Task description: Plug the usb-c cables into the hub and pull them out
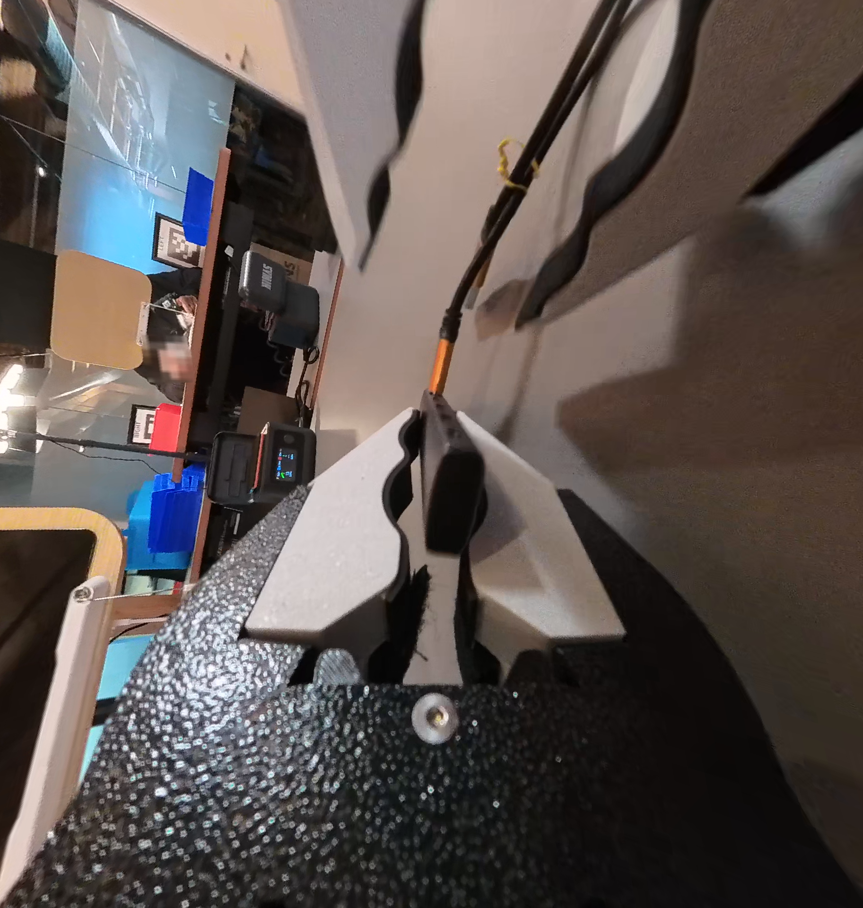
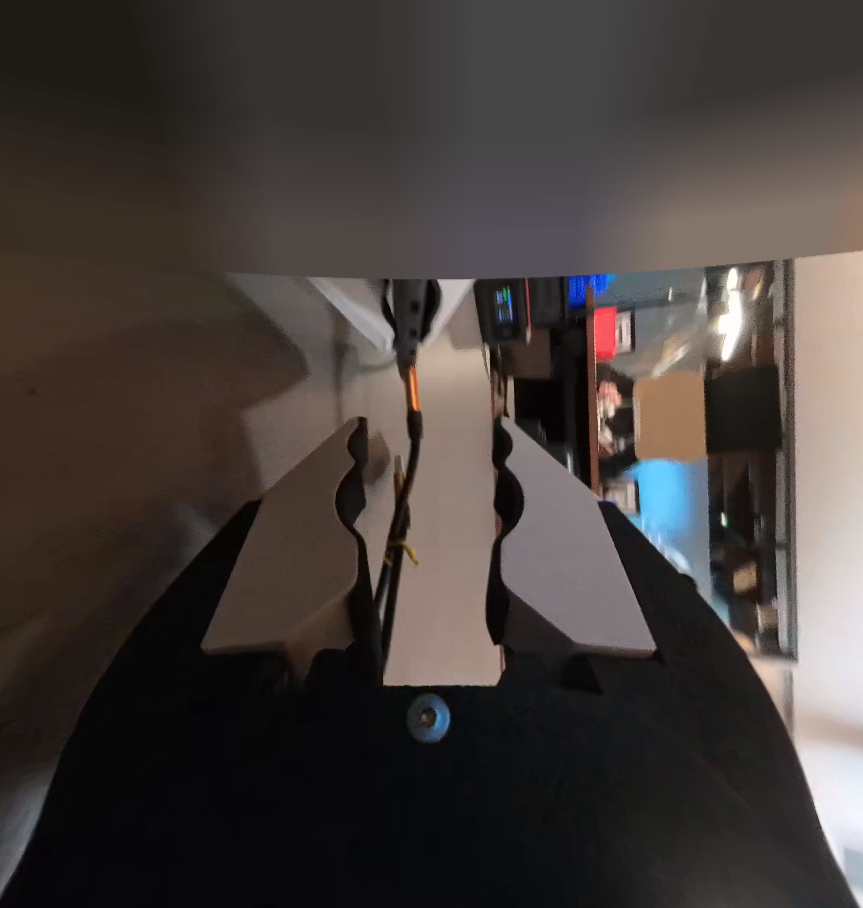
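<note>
Left gripper [image 1: 436, 432]: grey fingers clamped on slim black rectangular hub [image 1: 449, 484], long axis along the fingers, port end pointing away.

Orange-collared black USB-C cable [image 1: 441, 363]: plugged into the hub's far end, running onward.

Right gripper [image 2: 429, 432]: beyond the hub, fingers spread, holding nothing; cable passes between them.

Lettering on background devices: not transcribed.

A lab or workshop setting is indicated — printed fiducial marker cards [image 1: 181, 244] are propped on a wooden-edged bench [image 1: 204, 314], blue [image 1: 197, 205] and red storage bins [image 1: 166, 426] are stacked nearby, and a small black device with a lit screen [image 1: 286, 462] is seen — cardboard boxes [image 1: 267, 408] are stowed beneath.
</note>
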Tool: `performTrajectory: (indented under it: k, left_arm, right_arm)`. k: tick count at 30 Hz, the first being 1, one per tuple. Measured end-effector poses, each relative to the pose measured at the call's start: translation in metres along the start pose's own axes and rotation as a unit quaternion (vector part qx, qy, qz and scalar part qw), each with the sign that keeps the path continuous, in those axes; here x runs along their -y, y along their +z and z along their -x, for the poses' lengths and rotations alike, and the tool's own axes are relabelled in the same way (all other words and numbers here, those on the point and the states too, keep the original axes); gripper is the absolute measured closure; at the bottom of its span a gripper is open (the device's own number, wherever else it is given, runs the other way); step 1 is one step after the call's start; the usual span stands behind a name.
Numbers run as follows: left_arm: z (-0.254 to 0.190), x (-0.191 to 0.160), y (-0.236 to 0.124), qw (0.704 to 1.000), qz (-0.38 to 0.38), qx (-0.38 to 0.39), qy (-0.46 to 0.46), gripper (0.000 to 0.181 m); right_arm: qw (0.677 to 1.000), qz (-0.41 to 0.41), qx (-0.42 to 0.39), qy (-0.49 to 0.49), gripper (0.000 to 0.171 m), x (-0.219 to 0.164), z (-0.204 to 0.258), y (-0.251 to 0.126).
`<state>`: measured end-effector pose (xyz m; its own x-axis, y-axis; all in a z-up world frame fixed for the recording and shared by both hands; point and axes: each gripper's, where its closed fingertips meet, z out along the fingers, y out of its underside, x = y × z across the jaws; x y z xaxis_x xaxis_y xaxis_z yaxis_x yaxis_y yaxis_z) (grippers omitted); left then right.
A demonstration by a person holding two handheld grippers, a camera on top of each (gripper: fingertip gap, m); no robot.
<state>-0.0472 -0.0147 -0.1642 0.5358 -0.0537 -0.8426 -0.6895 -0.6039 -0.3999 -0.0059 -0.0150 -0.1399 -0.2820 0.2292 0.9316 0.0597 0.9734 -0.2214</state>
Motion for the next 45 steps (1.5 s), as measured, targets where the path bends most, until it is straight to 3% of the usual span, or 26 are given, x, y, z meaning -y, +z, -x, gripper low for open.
performTrajectory:
  k: [2, 6, 12, 17, 21, 26, 45]
  left_arm:
    - [0.000, -0.001, -0.002, 1.000, -0.004, -0.006, -0.012, 0.172]
    - [0.002, -0.002, -0.001, 1.000, -0.011, -0.007, -0.022, 0.171]
    - [-0.002, 0.008, -0.003, 0.999, -0.048, -0.020, -0.016, 0.170]
    - [-0.011, 0.015, 0.001, 0.996, -0.067, -0.052, -0.029, 0.149]
    - [-0.017, 0.009, 0.006, 0.998, -0.047, -0.052, 0.007, 0.172]
    - [-0.011, 0.008, 0.005, 1.000, -0.012, -0.023, -0.006, 0.172]
    - [-0.002, 0.012, 0.002, 0.999, -0.016, -0.013, -0.041, 0.172]
  right_arm:
    - [1.000, -0.023, 0.007, -0.003, 0.131, -0.001, 0.006, 0.014]
    - [0.999, -0.023, 0.023, 0.004, 0.130, -0.016, 0.010, 0.031]
    - [0.999, -0.035, -0.002, 0.010, 0.165, -0.021, 0.009, 0.039]
    - [0.997, -0.066, 0.028, 0.033, 0.165, -0.018, 0.014, 0.032]
    - [0.997, -0.070, 0.034, 0.016, 0.165, -0.015, 0.019, 0.030]
    - [0.998, -0.053, 0.013, 0.012, 0.165, -0.017, 0.014, 0.033]
    - [0.998, -0.040, -0.003, 0.050, 0.165, -0.015, 0.008, 0.035]
